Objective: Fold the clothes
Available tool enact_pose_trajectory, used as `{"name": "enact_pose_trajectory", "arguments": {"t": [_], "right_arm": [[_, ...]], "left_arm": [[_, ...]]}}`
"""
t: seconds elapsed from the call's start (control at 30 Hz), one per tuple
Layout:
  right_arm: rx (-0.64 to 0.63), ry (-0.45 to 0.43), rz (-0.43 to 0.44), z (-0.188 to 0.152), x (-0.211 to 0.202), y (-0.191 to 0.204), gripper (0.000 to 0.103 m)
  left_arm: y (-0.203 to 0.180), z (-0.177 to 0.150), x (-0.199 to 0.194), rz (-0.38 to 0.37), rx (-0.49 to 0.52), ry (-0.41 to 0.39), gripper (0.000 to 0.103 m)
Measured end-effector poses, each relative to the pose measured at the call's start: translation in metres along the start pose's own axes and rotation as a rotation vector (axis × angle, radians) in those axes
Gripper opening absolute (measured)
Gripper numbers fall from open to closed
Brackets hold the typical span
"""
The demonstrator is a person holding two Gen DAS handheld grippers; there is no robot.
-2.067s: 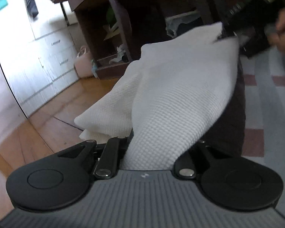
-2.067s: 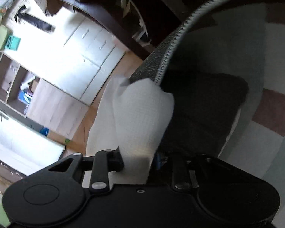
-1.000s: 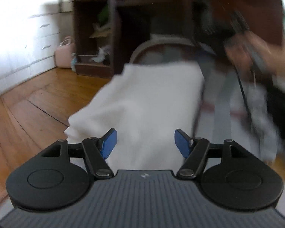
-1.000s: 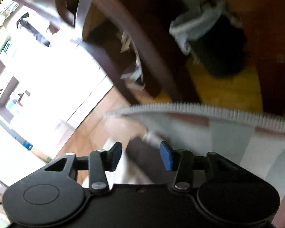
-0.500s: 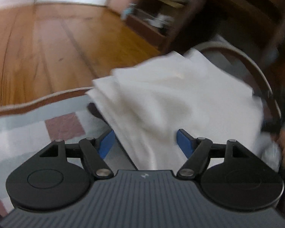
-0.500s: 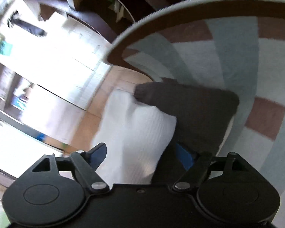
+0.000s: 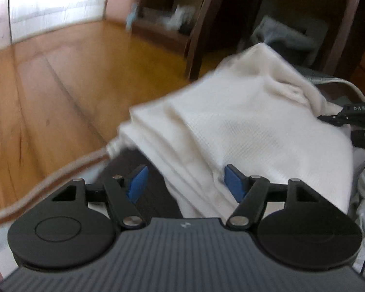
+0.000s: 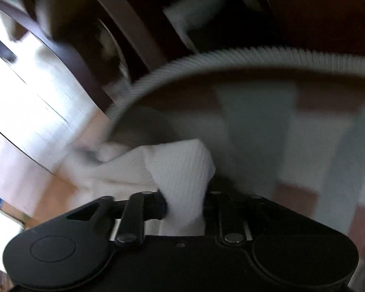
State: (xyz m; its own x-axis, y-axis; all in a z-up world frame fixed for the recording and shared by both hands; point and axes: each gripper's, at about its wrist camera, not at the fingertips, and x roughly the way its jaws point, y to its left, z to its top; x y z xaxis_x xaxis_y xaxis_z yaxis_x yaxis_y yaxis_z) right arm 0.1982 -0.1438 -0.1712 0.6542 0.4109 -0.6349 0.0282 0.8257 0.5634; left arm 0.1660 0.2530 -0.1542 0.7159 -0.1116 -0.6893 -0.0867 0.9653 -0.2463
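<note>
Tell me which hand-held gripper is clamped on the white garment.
The right hand-held gripper: its fingers are shut on a bunched corner of the white garment. The left hand-held gripper is open, blue pads apart.

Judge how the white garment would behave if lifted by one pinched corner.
Probably floppy: the white garment lies in soft creased layers, bunching where the right gripper pinches it. Likely light, since the weave looks thin. The textured knit shouldn't slip easily.

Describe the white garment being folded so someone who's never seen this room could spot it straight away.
Start at the round rug with grey, white and brick-red blocks on the wooden floor. Near its corded edge lies the white waffle-knit garment, partly folded on a dark cloth. It alone is pale and textured, and the right gripper pinches one corner.
</note>
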Motion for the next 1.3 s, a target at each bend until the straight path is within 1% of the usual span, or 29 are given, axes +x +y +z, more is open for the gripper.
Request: {"name": "enact_pose_trajectory", "arguments": {"t": [0.03,0.07,0.1,0.17,0.2,0.23,0.3,0.33,0.37,0.43,0.47,0.53,0.6,0.63,0.67,0.73,0.77,0.8,0.83,0.9,0.93,0.97,1.0,1.03,1.1,1.13,1.17,1.23,1.3], "right_arm": [[0.016,-0.014,0.002,-0.003,0.001,-0.007,0.053],[0.032,-0.027,0.005,-0.005,0.002,-0.013,0.060],[0.047,-0.037,0.011,-0.007,0.003,-0.019,0.061],[0.042,-0.022,0.035,-0.001,0.004,-0.022,0.063],[0.016,-0.015,0.037,0.003,0.004,-0.020,0.063],[-0.048,-0.015,0.022,0.009,0.002,-0.012,0.063],[-0.207,-0.041,-0.028,0.020,-0.004,0.008,0.063],[-0.296,-0.062,-0.059,0.026,-0.009,0.020,0.064],[-0.372,-0.082,-0.082,0.031,-0.013,0.031,0.064],[-0.450,-0.113,-0.085,0.041,-0.021,0.048,0.064],[-0.460,-0.090,-0.075,0.045,-0.020,0.055,0.064],[-0.484,-0.030,-0.046,0.053,-0.017,0.069,0.064],[-0.539,0.089,0.020,0.052,-0.008,0.089,0.061],[-0.589,0.112,0.037,0.046,-0.006,0.102,0.061],[-0.636,0.138,0.056,0.040,-0.005,0.115,0.061],[-0.692,0.199,0.097,0.031,0.004,0.136,0.061],[-0.705,0.213,0.090,0.029,0.012,0.145,0.061],[-0.719,0.220,0.066,0.027,0.022,0.153,0.061],[-0.728,0.206,-0.005,0.028,0.035,0.159,0.061],[-0.703,0.163,-0.164,0.035,0.054,0.159,0.060],[-0.661,0.135,-0.232,0.044,0.059,0.154,0.059],[-0.599,0.102,-0.266,0.053,0.059,0.150,0.055],[-0.537,0.070,-0.299,0.061,0.059,0.146,0.052],[-0.476,0.044,-0.315,0.068,0.057,0.142,0.052],[-0.375,0.026,-0.263,0.075,0.048,0.134,0.053],[-0.358,0.019,-0.237,0.074,0.044,0.135,0.055],[-0.352,0.021,-0.204,0.072,0.040,0.136,0.059],[-0.327,0.029,-0.152,0.071,0.034,0.136,0.060],[-0.291,0.039,-0.109,0.072,0.029,0.133,0.062]], "left_arm": [[0.002,-0.003,-0.001,-0.022,-0.026,0.006,0.066],[0.004,-0.006,-0.002,-0.041,-0.053,0.013,0.062],[0.005,-0.008,-0.004,-0.051,-0.070,0.021,0.060],[0.006,-0.003,-0.011,-0.037,-0.070,0.019,0.047],[0.003,0.000,-0.019,-0.033,-0.055,-0.009,0.043],[-0.002,0.003,-0.030,-0.033,-0.032,-0.058,0.041],[-0.012,0.011,-0.046,-0.043,0.011,-0.136,0.041],[-0.016,0.016,-0.048,-0.061,0.025,-0.148,0.044],[-0.020,0.021,-0.049,-0.079,0.039,-0.161,0.052],[-0.025,0.029,-0.049,-0.116,0.049,-0.179,0.054],[-0.024,0.031,-0.044,-0.133,0.028,-0.178,0.054],[-0.023,0.033,-0.033,-0.200,0.021,-0.212,0.054],[-0.029,0.038,-0.020,-0.272,0.096,-0.214,0.054],[-0.034,0.041,-0.013,-0.308,0.144,-0.208,0.054],[-0.034,0.043,-0.006,-0.301,0.158,-0.192,0.053],[-0.030,0.046,0.006,-0.215,0.126,-0.141,0.052],[-0.028,0.047,0.012,-0.171,0.110,-0.116,0.054],[-0.026,0.048,0.018,-0.128,0.094,-0.091,0.053],[-0.024,0.050,0.025,-0.085,0.078,-0.065,0.053],[-0.020,0.052,0.037,0.001,0.045,-0.015,0.053],[-0.018,0.052,0.038,0.036,0.039,-0.008,0.053],[-0.014,0.050,0.034,0.075,0.046,-0.018,0.054],[-0.009,0.049,0.030,0.088,0.053,-0.037,0.054],[-0.002,0.049,0.026,0.071,0.055,-0.062,0.054],[0.012,0.049,0.017,0.036,0.059,-0.112,0.054],[0.019,0.049,0.013,0.019,0.061,-0.137,0.054],[0.025,0.051,0.010,-0.019,0.056,-0.156,0.057],[0.031,0.055,0.013,-0.098,0.040,-0.159,0.064],[0.028,0.057,0.024,-0.153,0.046,-0.141,0.071]]}}
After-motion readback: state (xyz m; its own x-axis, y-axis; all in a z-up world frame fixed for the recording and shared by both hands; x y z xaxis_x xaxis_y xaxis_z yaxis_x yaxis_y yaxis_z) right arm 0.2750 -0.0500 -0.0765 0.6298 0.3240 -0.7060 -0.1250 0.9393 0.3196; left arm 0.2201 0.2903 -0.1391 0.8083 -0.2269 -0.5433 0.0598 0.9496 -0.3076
